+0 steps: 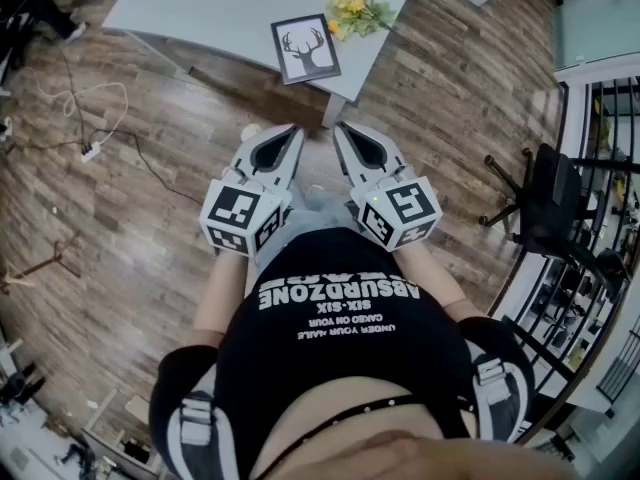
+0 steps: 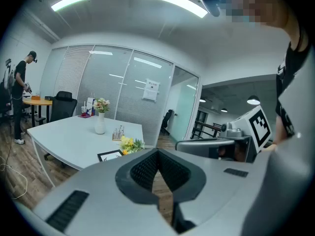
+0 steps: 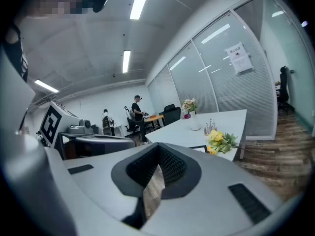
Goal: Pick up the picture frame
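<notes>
The picture frame point(image 1: 305, 48), black-edged with an antler print, lies flat on the near corner of the pale table point(image 1: 220, 8). My two grippers are held side by side in front of my body, over the wooden floor and well short of the table. The left gripper point(image 1: 290, 134) is shut and empty, and so is the right gripper point(image 1: 343, 130). In the left gripper view the frame point(image 2: 110, 155) shows just beyond the closed tips of the left gripper point(image 2: 157, 154). In the right gripper view only a sliver of the frame point(image 3: 197, 148) shows past the right gripper point(image 3: 158, 151).
Yellow flowers point(image 1: 355, 10) lie on the table right of the frame. A white vase point(image 2: 100, 122) stands farther back. A black chair point(image 1: 545, 203) stands at the right, and cables point(image 1: 90, 118) lie on the floor at the left. People stand at desks point(image 3: 137, 109) far off.
</notes>
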A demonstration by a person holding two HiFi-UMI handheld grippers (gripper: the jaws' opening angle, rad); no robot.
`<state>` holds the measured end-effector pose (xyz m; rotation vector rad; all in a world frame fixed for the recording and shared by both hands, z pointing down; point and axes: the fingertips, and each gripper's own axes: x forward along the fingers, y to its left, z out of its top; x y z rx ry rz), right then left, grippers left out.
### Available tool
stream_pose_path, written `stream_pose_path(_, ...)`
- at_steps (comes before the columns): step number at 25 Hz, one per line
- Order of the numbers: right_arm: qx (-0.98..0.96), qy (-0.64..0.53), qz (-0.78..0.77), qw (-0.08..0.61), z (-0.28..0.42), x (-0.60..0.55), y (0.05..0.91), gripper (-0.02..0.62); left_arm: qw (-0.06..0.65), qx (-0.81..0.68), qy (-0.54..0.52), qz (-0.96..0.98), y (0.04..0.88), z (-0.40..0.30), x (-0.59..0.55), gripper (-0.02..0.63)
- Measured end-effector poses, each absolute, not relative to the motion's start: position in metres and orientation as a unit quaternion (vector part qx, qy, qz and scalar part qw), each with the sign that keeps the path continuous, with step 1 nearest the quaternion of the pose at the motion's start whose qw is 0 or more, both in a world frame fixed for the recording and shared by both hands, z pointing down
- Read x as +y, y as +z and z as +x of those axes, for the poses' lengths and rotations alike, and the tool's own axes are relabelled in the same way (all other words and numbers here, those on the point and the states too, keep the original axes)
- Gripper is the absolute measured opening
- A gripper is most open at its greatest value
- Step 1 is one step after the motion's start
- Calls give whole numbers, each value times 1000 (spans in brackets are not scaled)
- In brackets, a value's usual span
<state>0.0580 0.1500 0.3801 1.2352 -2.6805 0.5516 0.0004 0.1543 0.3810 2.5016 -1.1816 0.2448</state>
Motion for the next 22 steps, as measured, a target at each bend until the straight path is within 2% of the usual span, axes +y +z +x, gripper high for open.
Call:
stream_pose_path(11,-882,194,423,66,67,135,387,15,190,-435,102,874,393,-5,133,15)
stream_pose_path(22,-866,203,441,118,60,56,426,15,232,-452,152,848,440,-29,60,15)
